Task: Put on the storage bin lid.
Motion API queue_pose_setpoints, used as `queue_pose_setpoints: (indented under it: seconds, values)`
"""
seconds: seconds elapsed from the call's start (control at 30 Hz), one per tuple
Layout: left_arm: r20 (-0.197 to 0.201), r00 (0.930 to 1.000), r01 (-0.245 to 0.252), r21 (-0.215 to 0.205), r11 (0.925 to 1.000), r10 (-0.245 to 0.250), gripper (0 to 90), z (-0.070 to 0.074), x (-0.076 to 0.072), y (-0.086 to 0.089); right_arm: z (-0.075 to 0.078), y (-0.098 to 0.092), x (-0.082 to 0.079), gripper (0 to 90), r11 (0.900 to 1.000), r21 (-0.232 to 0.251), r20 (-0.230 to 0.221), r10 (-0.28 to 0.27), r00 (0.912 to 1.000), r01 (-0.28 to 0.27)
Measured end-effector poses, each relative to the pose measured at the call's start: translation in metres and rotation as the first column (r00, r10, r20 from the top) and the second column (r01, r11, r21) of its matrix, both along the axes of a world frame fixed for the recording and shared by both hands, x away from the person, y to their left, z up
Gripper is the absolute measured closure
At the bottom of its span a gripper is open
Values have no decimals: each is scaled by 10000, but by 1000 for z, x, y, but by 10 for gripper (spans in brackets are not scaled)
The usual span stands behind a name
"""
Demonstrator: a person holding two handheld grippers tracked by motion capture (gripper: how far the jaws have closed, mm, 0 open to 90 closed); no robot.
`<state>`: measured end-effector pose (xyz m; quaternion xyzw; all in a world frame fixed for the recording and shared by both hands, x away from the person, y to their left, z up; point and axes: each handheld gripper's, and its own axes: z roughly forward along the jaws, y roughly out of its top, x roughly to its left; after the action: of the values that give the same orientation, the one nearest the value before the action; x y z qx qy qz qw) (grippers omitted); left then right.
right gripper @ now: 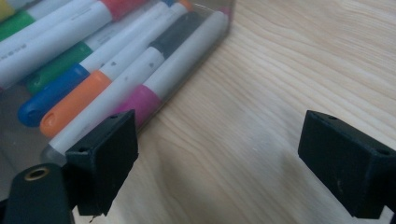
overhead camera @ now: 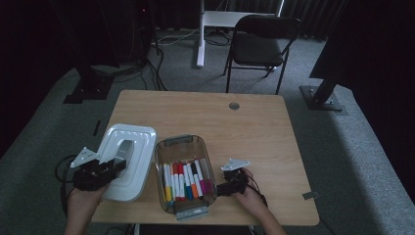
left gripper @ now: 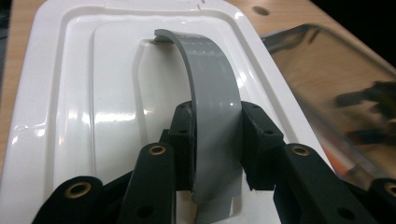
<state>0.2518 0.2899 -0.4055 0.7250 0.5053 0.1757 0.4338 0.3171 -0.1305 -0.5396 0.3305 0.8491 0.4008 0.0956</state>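
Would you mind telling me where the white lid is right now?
In the high view the white lid sits at the table's left edge, just left of the clear marker box; the left claw is clamped on its grey handle.

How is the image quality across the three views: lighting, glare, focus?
High view: dim and underexposed, dark surroundings. Left gripper view: bright, glare streaks on the white lid; grey handle sharp, clear box at right blurred. Right gripper view: well lit, markers soft, table grain clear.
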Motion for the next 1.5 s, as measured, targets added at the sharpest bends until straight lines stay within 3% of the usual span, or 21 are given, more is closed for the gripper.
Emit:
queue_pose_setpoints:
  seconds: [0.07, 0.13, 0.4, 0.47, 0.5, 0.73, 0.87, 1.0, 1.07, 1.13, 1.27, 1.37, 1.5]
  values:
    - [0, 10000, 0, 0, 10000, 0, 696, 0, 0, 0, 0, 3, -1, 119, 10000, -26, 19, 21, 10000, -21]
    - [72, 9987, 500, -184, 9986, -499, 696, 9, -4, -7, -1, 13, -3, 119, 9999, -35, 50, 132, 9999, -132]
    - [117, 9931, 1169, 74, 9931, -1170, 696, 17, -9, -22, -2, 45, -8, 111, 9983, -82, 81, 576, 9983, -576]
    - [117, 9931, 1169, 74, 9931, -1170, 696, 17, -9, -22, -3, 49, -8, 111, 9983, -89, 112, 585, 9982, -584]
    - [34, 9894, 1454, 104, 9893, -1454, 696, 18, -10, -28, -3, 56, -8, 111, 9979, -142, 66, 631, 9980, -630]
    - [-117, 9830, 1833, 139, 9830, -1832, 696, 13, -7, -38, -3, 79, -7, 111, 9967, -191, 164, 796, 9967, -793]
    - [-265, 9761, 2161, 111, 9763, -2158, 696, 9, -3, -44, -3, 90, -6, 111, 9959, -225, 161, 886, 9959, -882]
    - [-403, 9715, 2344, 174, 9720, -2335, 696, 6, 2, -53, -1, 86, -7, 111, 9966, -40, 165, 823, 9965, -822]
    - [-540, 9638, 2625, 252, 9646, -2609, 696, 3, 4, -60, 3, 77, -6, 111, 9982, 16, 247, 596, 9979, -597]
    - [-620, 9610, 2713, 218, 9622, -2696, 695, 1, 6, -63, 5, 71, -5, 111, 9989, 50, 299, 455, 9985, -457]
    - [-681, 9614, 2679, 125, 9634, -2665, 695, -1, 9, -64, 5, 63, -3, 111, 9996, 50, 262, 285, 9993, -287]
    - [-786, 9577, 2775, -33, 9607, -2769, 695, -5, 13, -69, 3, 57, -3, 111, 9999, -65, 230, 131, 9997, -130]
    - [-722, 9575, 2810, 126, 9596, -2794, 696, -7, 12, -71, 1, 52, -2, 111, 9999, -105, 111, 51, 9999, -50]
